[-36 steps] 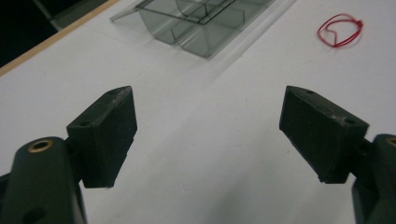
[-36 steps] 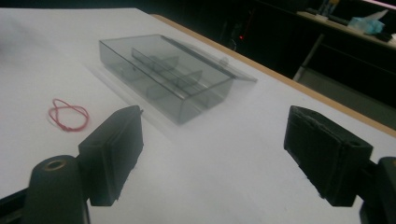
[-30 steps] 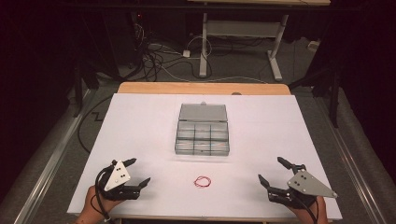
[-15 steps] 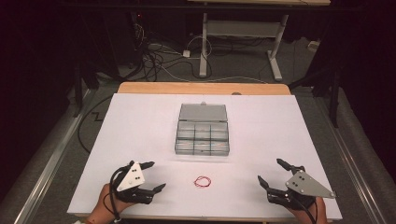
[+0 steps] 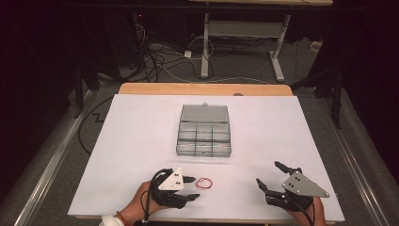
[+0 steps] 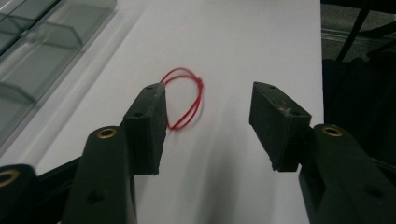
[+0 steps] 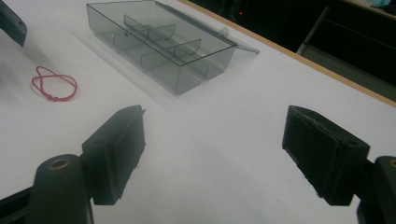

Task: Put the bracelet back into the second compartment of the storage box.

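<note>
A thin red rubber band [image 5: 204,183] lies flat on the white table sheet [image 5: 141,141], near the front edge. My left gripper [image 5: 194,188] points at it from the left, its tips just short of the loop. In the left gripper view the rubber band [image 6: 201,91] lies ahead of the gripper [image 6: 208,88], partly behind the left fingertip [image 6: 152,100]. The jaws have just been closing and stand half apart with nothing between the pads. My right gripper [image 5: 268,173] rests open at the front right; its own view shows wide jaws [image 7: 217,112] and the rubber band [image 7: 55,98] far left.
A clear plastic compartment box [image 5: 204,136] sits mid-table with its lid [image 5: 204,113] folded back; the box [image 7: 159,42] looks empty. The table's wooden far edge [image 5: 202,88] borders a dark floor with cables and desk legs. One jaw of the left gripper [image 7: 11,23] shows at top left.
My left gripper has slid right along the front edge up to the rubber band, and its jaws have narrowed. The right gripper has stayed put.
</note>
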`<state>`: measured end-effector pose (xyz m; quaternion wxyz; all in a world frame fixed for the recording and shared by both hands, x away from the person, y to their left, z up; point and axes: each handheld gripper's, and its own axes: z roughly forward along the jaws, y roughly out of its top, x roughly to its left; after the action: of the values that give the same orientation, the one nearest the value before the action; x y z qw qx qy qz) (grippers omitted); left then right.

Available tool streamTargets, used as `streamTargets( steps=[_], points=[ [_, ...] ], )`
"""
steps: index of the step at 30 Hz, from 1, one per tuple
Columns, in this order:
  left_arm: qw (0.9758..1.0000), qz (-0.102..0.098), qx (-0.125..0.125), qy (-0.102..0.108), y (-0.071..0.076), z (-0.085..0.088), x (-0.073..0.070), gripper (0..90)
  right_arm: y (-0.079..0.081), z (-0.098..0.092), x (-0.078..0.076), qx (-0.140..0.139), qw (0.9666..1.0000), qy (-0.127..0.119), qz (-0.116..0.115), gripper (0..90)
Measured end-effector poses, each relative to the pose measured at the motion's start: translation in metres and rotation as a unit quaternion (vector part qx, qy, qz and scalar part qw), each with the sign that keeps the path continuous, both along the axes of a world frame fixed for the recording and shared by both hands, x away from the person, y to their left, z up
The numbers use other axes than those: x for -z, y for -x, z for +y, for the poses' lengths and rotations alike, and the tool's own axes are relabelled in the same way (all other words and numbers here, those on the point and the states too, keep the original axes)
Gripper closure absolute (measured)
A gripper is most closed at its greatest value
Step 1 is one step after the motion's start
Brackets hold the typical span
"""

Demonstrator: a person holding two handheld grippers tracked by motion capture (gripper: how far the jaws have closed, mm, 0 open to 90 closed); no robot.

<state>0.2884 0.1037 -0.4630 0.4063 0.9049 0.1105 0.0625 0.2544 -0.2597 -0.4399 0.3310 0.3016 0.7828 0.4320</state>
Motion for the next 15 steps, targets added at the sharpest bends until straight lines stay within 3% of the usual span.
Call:
streamTargets(
  steps=[4,10,14,15],
  points=[
    [0.9998,0.008,0.015,-0.011,-0.007,-0.018,0.003,54.5,0.0,0.002,0.001,-0.003,1.0,0.005,0.003,21.9],
    [0.9987,0.022,0.009,-0.045,-0.017,-0.034,0.015,61.7,0.0,0.002,0.003,-0.004,0.9999,0.011,0.005,22.1],
    [0.9986,0.03,0.004,-0.043,-0.021,-0.035,0.015,65.5,-0.001,0.002,0.003,0.003,0.9998,0.015,0.01,22.4],
    [0.9986,0.033,0.004,-0.043,-0.022,-0.035,0.015,71.9,-0.001,0.001,0.004,0.004,0.9999,0.013,0.01,22.4]
  ],
)
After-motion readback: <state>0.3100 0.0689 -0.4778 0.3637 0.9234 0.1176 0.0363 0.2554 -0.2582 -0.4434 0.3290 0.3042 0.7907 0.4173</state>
